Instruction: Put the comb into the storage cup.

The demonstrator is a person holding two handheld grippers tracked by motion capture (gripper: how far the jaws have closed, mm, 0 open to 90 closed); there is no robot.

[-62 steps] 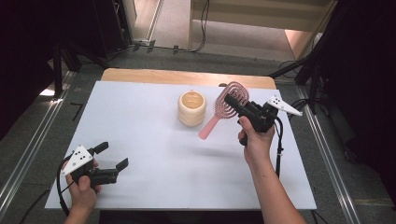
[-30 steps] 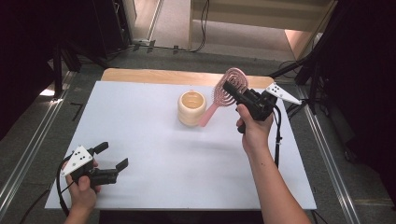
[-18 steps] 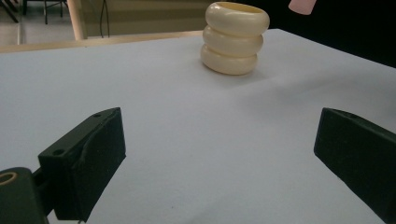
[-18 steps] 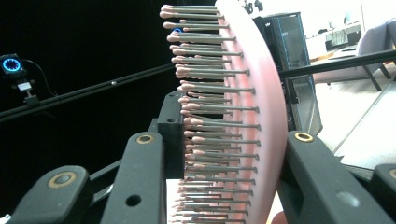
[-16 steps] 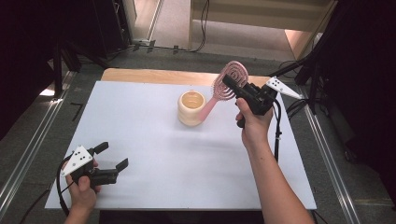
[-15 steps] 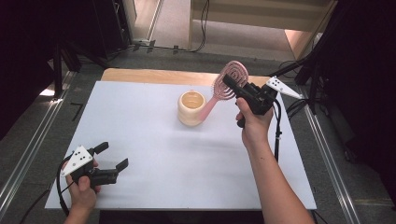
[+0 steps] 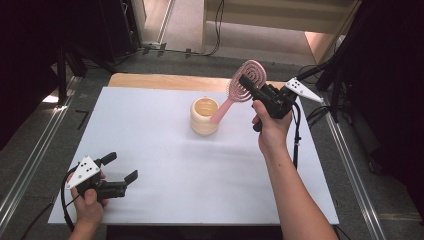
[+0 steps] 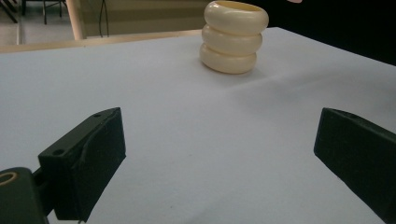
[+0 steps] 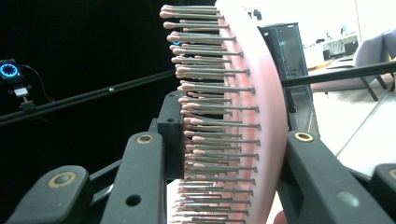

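While the pink hairbrush (image 7: 239, 91), light and stiff, is clamped by its bristled head in the right hand-held gripper (image 7: 248, 85), its handle is tipped into the cream cup (image 7: 204, 116) on the tabletop (image 7: 165, 165), the left hand-held gripper (image 7: 120, 167) being held apart.

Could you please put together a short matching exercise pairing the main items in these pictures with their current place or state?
Things:
1. pink hairbrush
2. cream holder
3. left gripper
4. right gripper

States:
A. open, nothing between the jaws
B. standing upright on the white table
C. lifted, handle end at the holder's rim
D. shut on the brush head

Pairs: 1-C, 2-B, 3-A, 4-D
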